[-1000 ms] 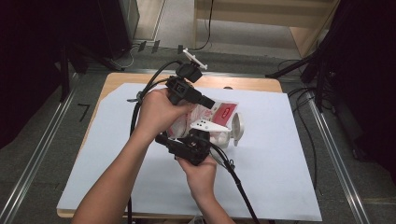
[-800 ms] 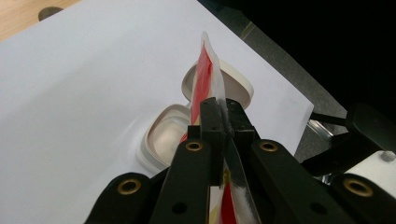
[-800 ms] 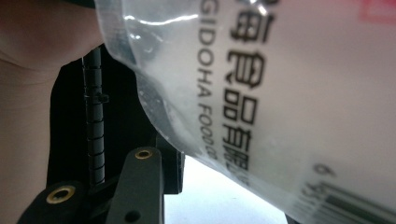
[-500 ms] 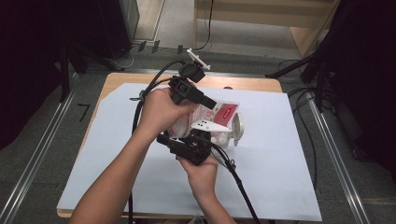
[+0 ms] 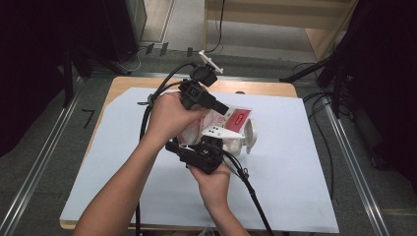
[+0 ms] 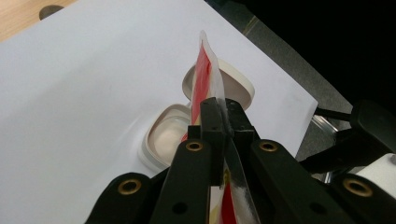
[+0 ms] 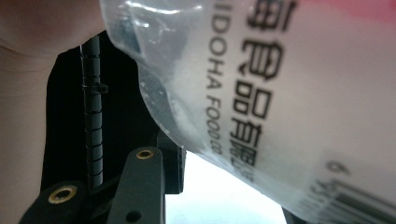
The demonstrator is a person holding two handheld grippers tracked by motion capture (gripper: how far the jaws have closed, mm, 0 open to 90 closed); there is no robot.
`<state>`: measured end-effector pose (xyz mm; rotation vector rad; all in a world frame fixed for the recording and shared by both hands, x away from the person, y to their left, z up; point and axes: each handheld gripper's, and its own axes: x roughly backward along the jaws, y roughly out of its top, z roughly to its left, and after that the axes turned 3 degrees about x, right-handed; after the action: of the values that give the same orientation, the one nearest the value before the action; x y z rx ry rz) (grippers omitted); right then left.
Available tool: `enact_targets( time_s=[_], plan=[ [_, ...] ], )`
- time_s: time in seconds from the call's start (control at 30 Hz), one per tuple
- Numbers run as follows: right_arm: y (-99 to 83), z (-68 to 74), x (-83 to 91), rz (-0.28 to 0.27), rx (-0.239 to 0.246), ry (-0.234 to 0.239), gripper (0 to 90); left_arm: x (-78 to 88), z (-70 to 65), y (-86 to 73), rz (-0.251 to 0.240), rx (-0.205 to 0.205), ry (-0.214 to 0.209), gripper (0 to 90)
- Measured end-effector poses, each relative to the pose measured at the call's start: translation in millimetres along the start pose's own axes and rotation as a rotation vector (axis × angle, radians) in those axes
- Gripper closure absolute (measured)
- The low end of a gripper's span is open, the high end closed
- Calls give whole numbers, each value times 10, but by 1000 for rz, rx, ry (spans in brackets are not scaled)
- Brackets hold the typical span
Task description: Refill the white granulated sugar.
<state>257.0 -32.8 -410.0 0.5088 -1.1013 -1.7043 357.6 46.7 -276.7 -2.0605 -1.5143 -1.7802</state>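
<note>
Jaws of the left gripper (image 6: 219, 116) pinched together on the top seam of a red-and-white plastic food pouch (image 6: 205, 74), held up over the tabletop (image 5: 295, 162); left hand (image 5: 167, 118) keeps it raised near mid-table in the high view. Jaws of the right gripper (image 5: 199, 150) sit lower on the same pouch (image 5: 216, 123); from the right gripper view one black jaw is beside the clear, printed bottom part of the pouch (image 7: 280, 93) and the other is hidden, so contact looks likely but I cannot tell for sure that it is clamped. Right hand (image 5: 214, 182) is below it. Judgement: early-to-middle stage, bag gripped at two places and looks set up for tearing or pulling open; no open mouth visible on the pouch, nothing poured yet. Pouch holds pale whitish contents, seen through the clear part; exact food unclear. Under the pouch a small cream-coloured hinged container (image 6: 163, 137) lies open on the white sheet (image 6: 84, 93), lid (image 6: 233, 84) flipped back beside the base, base looks empty. Left to do, likely: open pouch, get contents into that container. Wooden tabletop edge peeks out beyond the sheet.
</note>
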Motion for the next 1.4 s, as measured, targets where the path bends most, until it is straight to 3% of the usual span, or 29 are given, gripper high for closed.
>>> enact_targets(
  time_s=[0.23, 0.73, 0.97, 1.23, 1.4],
  plan=[
    [-2, -4, -3, 4, -1, 3, 625, -6, 4, -1, 6, 8, -3, 896],
    [-2, 6, 6, 3, 4, 2, 625, -8, -15, 34, 32, -19, 9, 896],
    [-1, 20, 5, 6, 27, -6, 630, -6, 1, 46, 41, -7, 1, 897],
    [23, 0, 7, -5, 12, 12, 640, -23, -39, 112, 71, -15, 24, 897],
    [34, -11, 26, -13, 17, 18, 651, -11, -77, 124, 66, -16, 39, 898]
  ],
)
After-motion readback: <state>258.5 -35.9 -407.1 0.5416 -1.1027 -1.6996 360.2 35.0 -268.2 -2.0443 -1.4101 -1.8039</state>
